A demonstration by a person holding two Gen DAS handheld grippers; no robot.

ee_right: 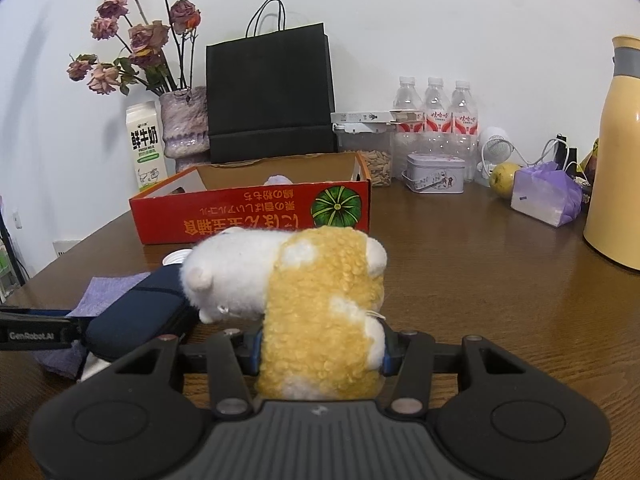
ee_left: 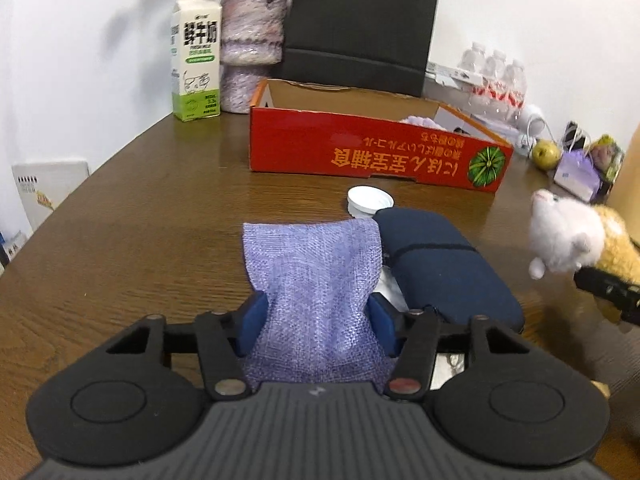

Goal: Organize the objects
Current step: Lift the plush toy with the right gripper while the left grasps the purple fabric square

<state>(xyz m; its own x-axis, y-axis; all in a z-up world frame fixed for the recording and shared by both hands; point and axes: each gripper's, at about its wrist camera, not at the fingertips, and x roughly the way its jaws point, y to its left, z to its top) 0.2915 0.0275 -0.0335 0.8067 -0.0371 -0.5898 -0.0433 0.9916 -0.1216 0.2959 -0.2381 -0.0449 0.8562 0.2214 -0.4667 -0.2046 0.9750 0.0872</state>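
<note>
My left gripper [ee_left: 318, 320] is shut on a purple woven cloth [ee_left: 312, 280], held just above the wooden table [ee_left: 160, 220]. A dark blue case [ee_left: 444, 264] lies right beside it, with a white lid [ee_left: 370, 200] beyond. My right gripper [ee_right: 322, 350] is shut on a white and yellow plush toy [ee_right: 304, 296], which also shows in the left wrist view [ee_left: 568, 236]. An open red cardboard box [ee_left: 372, 152] stands ahead, seen too in the right wrist view [ee_right: 256, 212], with something pale purple inside.
Behind the box stand a milk carton [ee_left: 196, 60], a vase of dried roses [ee_right: 184, 124] and a black paper bag [ee_right: 270, 92]. Water bottles [ee_right: 436, 108], a tin [ee_right: 436, 172], a green apple [ee_right: 504, 178], a purple packet [ee_right: 546, 194] and a yellow thermos [ee_right: 618, 152] stand at right.
</note>
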